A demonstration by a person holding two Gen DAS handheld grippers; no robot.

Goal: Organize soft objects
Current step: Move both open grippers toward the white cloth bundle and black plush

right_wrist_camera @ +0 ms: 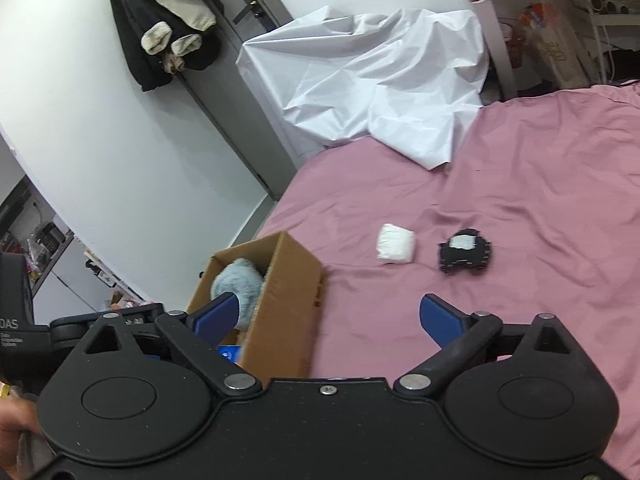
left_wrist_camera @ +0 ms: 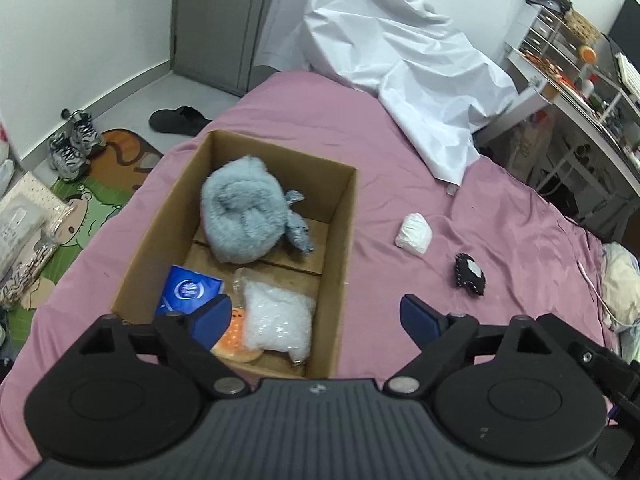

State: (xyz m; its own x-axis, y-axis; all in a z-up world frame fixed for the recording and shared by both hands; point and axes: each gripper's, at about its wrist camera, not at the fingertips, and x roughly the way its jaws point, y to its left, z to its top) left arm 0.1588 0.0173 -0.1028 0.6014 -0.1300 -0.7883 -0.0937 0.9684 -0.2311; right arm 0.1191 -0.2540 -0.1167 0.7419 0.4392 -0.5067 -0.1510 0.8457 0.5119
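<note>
A cardboard box [left_wrist_camera: 344,240] stands on the pink bed [left_wrist_camera: 400,152]. It holds a grey fluffy plush [left_wrist_camera: 244,212], a blue tissue pack [left_wrist_camera: 188,290], a clear bag of white beads [left_wrist_camera: 278,320] and an orange soft piece [left_wrist_camera: 236,336]. A white soft bundle [left_wrist_camera: 415,234] and a black soft toy [left_wrist_camera: 469,274] lie on the bed right of the box. My left gripper [left_wrist_camera: 316,316] is open and empty over the box's near right corner. My right gripper [right_wrist_camera: 328,316] is open and empty above the box [right_wrist_camera: 284,292], with the white bundle [right_wrist_camera: 396,244] and black toy [right_wrist_camera: 464,254] ahead.
A white sheet [left_wrist_camera: 420,60] is heaped at the far end of the bed. Shoes [left_wrist_camera: 72,144] and a mat lie on the floor at left. A cluttered desk [left_wrist_camera: 580,92] stands at right. A jacket [right_wrist_camera: 168,20] hangs by the door.
</note>
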